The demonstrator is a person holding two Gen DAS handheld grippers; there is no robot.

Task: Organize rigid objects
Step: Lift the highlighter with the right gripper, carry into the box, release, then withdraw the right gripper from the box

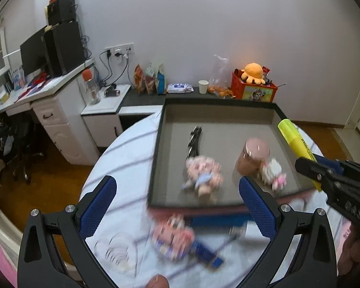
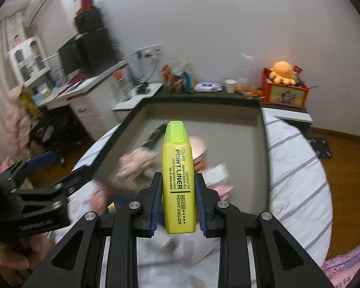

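The right gripper (image 2: pixel 178 184) pinches a yellow highlighter (image 2: pixel 178 180) between its blue-padded fingers (image 2: pixel 157 199), which press against its two flat sides near the lower half. The highlighter is a chunky, flat-sided marker in bright fluorescent yellow with a slightly translucent cap pointing away from the camera, and black print along the body reading "POINT LINER" and "POINT COLOR". It is held in the air above the near right part of a shallow grey tray (image 2: pixel 252 144) with a dark rim, which sits on a round table (image 2: pixel 297 180) covered in a white cloth with grey stripes.

In the left wrist view the highlighter (image 1: pixel 297 144) sticks up at a slant over the tray's (image 1: pixel 218 120) right edge. The left gripper (image 1: pixel 177 192) has its fingers (image 1: pixel 97 206) spread wide and holds nothing, hovering over the table's near side. Inside the tray lie a pink doll (image 1: pixel 204 175), a brown jar with a pink lid (image 1: pixel 253 156), a small white-and-pink toy (image 1: pixel 273 172) and a black clip-like object (image 1: pixel 194 139), all blurred.
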